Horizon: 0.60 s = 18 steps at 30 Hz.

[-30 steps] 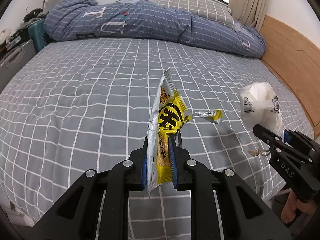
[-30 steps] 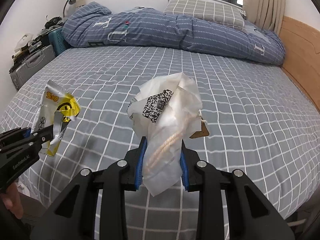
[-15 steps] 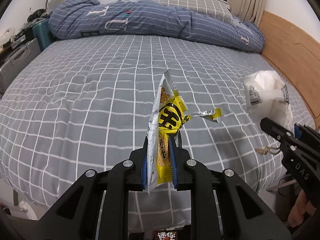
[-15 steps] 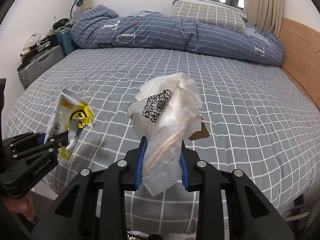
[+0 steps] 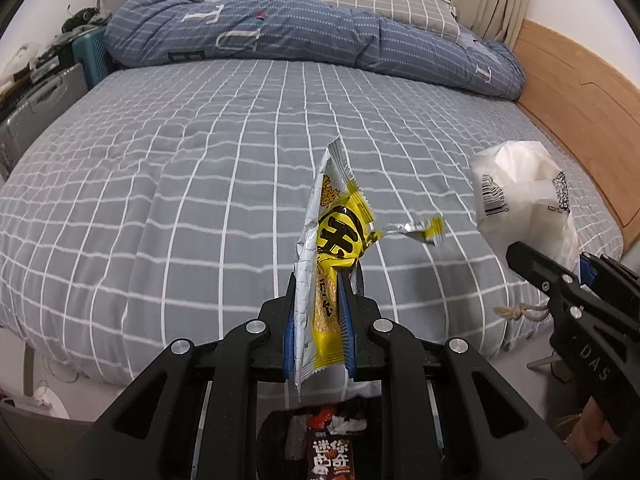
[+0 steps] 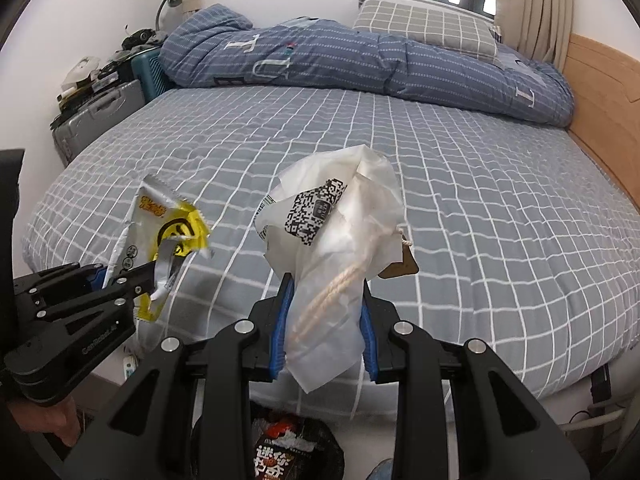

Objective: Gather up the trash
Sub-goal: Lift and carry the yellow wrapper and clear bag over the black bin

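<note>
Two pairs of tongs are seen, each pinching one piece of trash. The left tongs [image 5: 318, 332] are pressed together on one yellow and silver snack wrapper [image 5: 332, 248], which is held upright above the near edge of the bed [image 5: 160, 184]; large black characters are printed on it, but they cannot be read with certainty. The right tongs [image 6: 324, 320] are clamped on one crumpled white bag [image 6: 336, 240], on which a QR code and a barcode are shown; a twisted cord and a brown tag hang from it. The checked grey bedsheet is left bare and wide open up to one blue quilt [image 5: 304, 36] and one checked pillow [image 5: 388, 4] at the far side. Below both tongs, one dark bin [image 5: 328, 440] with trash inside is seen beside the foot of the bed, a black packet with white characters lying on top.
</note>
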Available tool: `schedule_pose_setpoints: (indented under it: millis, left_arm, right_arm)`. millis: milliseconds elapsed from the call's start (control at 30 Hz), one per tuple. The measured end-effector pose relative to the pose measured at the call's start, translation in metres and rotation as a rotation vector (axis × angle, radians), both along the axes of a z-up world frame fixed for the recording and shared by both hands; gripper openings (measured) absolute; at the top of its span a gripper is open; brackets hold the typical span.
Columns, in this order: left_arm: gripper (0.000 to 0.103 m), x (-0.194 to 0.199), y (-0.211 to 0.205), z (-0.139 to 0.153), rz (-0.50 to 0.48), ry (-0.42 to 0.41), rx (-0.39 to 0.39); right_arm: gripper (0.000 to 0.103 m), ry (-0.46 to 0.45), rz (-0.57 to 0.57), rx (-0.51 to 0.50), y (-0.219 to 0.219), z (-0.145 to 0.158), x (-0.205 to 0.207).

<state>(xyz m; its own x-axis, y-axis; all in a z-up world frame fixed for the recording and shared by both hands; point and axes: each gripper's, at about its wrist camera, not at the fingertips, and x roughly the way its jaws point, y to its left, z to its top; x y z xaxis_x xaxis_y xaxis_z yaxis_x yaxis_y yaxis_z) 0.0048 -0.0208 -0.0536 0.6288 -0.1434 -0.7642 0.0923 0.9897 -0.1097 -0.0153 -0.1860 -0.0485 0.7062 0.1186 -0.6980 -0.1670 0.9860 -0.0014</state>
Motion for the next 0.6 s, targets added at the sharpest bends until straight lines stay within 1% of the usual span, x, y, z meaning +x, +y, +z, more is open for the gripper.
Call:
schedule_pose_setpoints:
  millis: [267,400,600]
  left_arm:
    - [0.017,-0.024,0.0,-0.003,0.006,0.005,0.0]
    - [0.017,-0.042,-0.004,-0.007,-0.003,0.005,0.027]
    - [0.017,-0.07,-0.004,-0.019,-0.01,0.038,0.032]
  right_arm:
    - [0.028,0.022,-0.009,0.013,-0.002,-0.007,-0.03]
    - [0.028,0.036,-0.011,0.019,-0.003,-0.011,-0.046]
    - [0.028,0.071,-0.012,0.026,-0.004,-0.022,-0.071]
